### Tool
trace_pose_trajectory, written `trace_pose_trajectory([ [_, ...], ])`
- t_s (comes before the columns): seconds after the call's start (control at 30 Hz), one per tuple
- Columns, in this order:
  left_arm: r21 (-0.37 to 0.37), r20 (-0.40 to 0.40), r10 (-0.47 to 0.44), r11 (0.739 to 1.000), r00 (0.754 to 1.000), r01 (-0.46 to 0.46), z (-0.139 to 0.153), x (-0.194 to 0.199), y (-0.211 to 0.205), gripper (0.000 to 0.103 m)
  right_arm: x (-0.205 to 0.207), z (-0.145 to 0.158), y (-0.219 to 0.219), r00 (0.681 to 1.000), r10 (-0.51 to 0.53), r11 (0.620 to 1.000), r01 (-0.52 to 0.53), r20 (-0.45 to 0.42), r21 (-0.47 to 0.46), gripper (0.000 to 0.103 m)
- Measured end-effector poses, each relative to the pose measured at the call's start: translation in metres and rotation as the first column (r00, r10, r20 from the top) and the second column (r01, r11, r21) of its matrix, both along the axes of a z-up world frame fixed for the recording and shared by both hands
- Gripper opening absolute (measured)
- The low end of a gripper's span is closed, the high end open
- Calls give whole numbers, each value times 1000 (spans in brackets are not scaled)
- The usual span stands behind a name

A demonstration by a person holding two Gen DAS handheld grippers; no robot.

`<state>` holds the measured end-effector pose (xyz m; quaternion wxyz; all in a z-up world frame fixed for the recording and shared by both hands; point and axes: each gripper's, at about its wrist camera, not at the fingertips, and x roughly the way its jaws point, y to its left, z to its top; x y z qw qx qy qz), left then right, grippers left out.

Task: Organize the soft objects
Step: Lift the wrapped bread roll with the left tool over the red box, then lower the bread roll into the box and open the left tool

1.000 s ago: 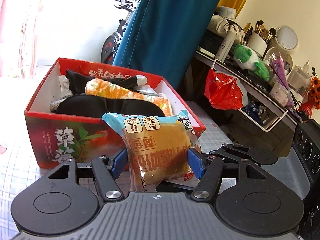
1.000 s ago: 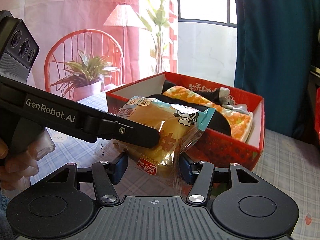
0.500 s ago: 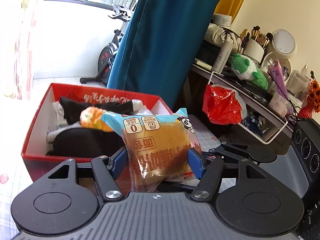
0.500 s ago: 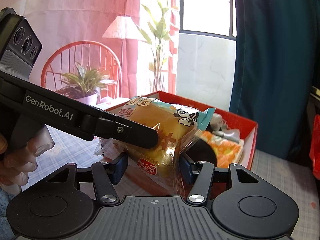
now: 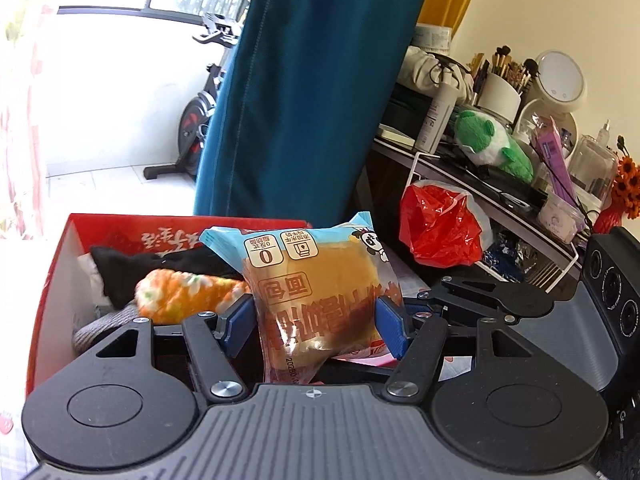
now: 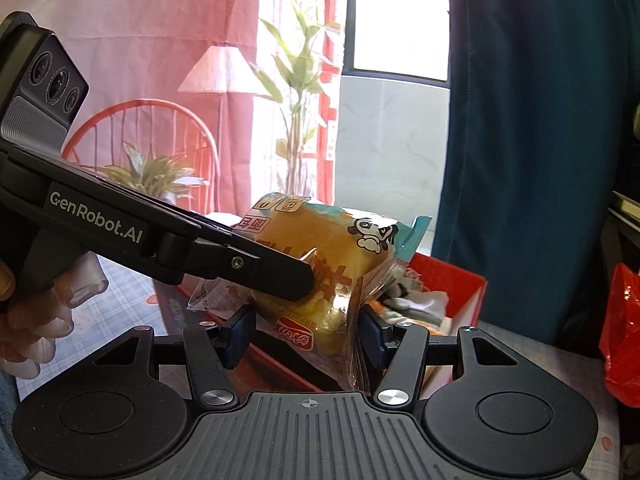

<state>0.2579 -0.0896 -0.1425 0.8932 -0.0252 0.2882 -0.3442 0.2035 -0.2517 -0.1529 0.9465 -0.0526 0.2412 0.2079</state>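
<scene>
A packaged bread bun (image 5: pixel 320 296) in clear and light-blue wrap is held by both grippers at once. My left gripper (image 5: pixel 316 318) is shut on its sides. My right gripper (image 6: pixel 306 330) is shut on it too (image 6: pixel 320 276), from the other side. The bun hangs above the near part of a red cardboard box (image 5: pixel 60 280). The box holds an orange patterned soft item (image 5: pixel 180 296), black cloth (image 5: pixel 120 268) and a grey item. In the right wrist view the box (image 6: pixel 460 284) shows behind the bun, and the left gripper's arm (image 6: pixel 160 232) crosses from the left.
A blue curtain (image 5: pixel 312 92) hangs behind the box. A cluttered shelf at the right carries a green plush (image 5: pixel 492 144), bottles and brushes, with a red plastic bag (image 5: pixel 440 224) hanging below. A red chair (image 6: pixel 140 140) and plants stand at the left beyond the checked tablecloth (image 6: pixel 128 284).
Both grippers have lifted the bun and carried it forward over the box. The box now sits lower and closer under the bun in both views.
</scene>
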Motion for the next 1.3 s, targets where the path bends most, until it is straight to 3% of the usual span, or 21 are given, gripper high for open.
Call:
trace_pose_trajectory([
  [0.37, -67, -25, -42, 997, 999, 40, 8, 45, -22, 64, 42, 14, -33, 999, -51, 999, 51, 3, -3, 53],
  [0.53, -39, -63, -42, 998, 997, 39, -8, 52, -25, 64, 53, -2, -35, 998, -42, 999, 42, -49, -3, 52],
  [0.8, 0, -102, 31, 1000, 994, -31, -25, 72, -6, 64, 83, -27, -12, 994, -16, 1000, 18, -107, 21, 53],
  [1.0, 59, -144, 102, 994, 984, -94, -44, 93, -6, 63, 103, -46, 1, 980, -112, 994, 108, -164, -36, 59],
  [1.13, 34, -156, 89, 996, 984, -85, -49, 93, 9, 62, 97, -49, -3, 981, -103, 995, 102, -161, -12, 60],
  [1.3, 12, -123, 136, 991, 983, -136, -43, 97, 18, 33, 92, -31, -16, 989, -103, 992, 109, -104, 56, 57],
])
